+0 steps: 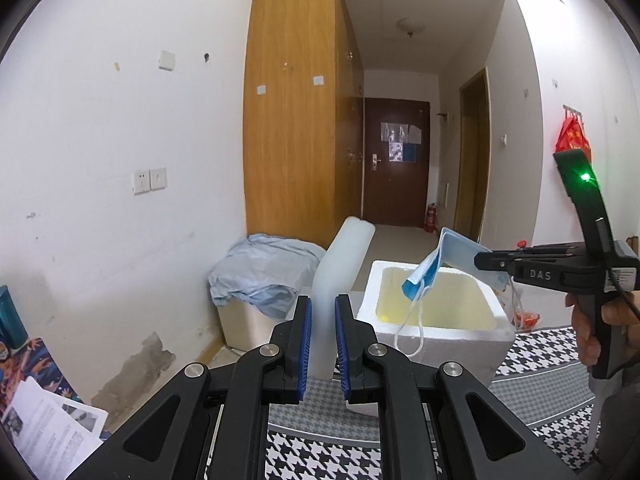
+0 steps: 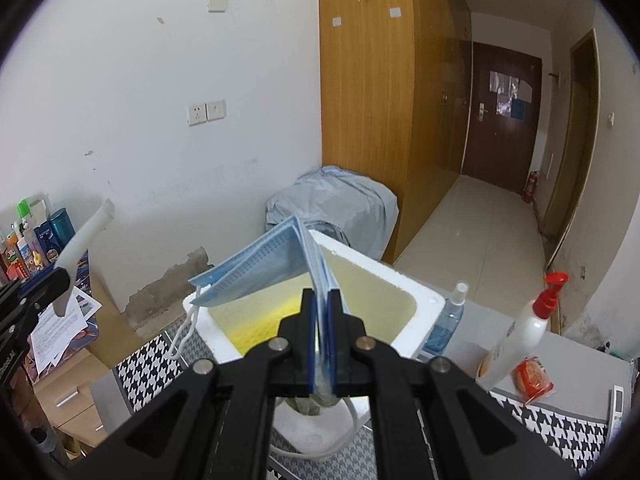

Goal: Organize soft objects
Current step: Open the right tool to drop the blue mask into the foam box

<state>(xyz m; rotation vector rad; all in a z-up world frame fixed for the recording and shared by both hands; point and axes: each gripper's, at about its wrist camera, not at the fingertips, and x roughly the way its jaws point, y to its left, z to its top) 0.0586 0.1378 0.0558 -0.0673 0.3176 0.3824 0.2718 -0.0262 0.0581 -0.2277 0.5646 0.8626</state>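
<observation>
My left gripper [image 1: 322, 340] is shut on a white foam strip [image 1: 342, 280] that sticks up and forward between the blue pads; it also shows at the left of the right wrist view [image 2: 82, 244]. My right gripper [image 2: 323, 340] is shut on a folded blue face mask [image 2: 260, 268], held above the open white foam box [image 2: 428, 312]. In the left wrist view the mask [image 1: 436, 268] hangs over the box [image 1: 496, 320] with its ear loops dangling, and the right gripper [image 1: 486, 261] reaches in from the right.
The box stands on a houndstooth cloth [image 1: 320, 456]. A grey-blue cloth [image 1: 264, 272] covers a bin by the wooden wardrobe [image 1: 296, 120]. A spray bottle [image 2: 448, 320], a pump bottle [image 2: 520, 332] and a red packet [image 2: 532, 376] stand right of the box. Papers and bottles lie on a desk at left [image 2: 60, 320].
</observation>
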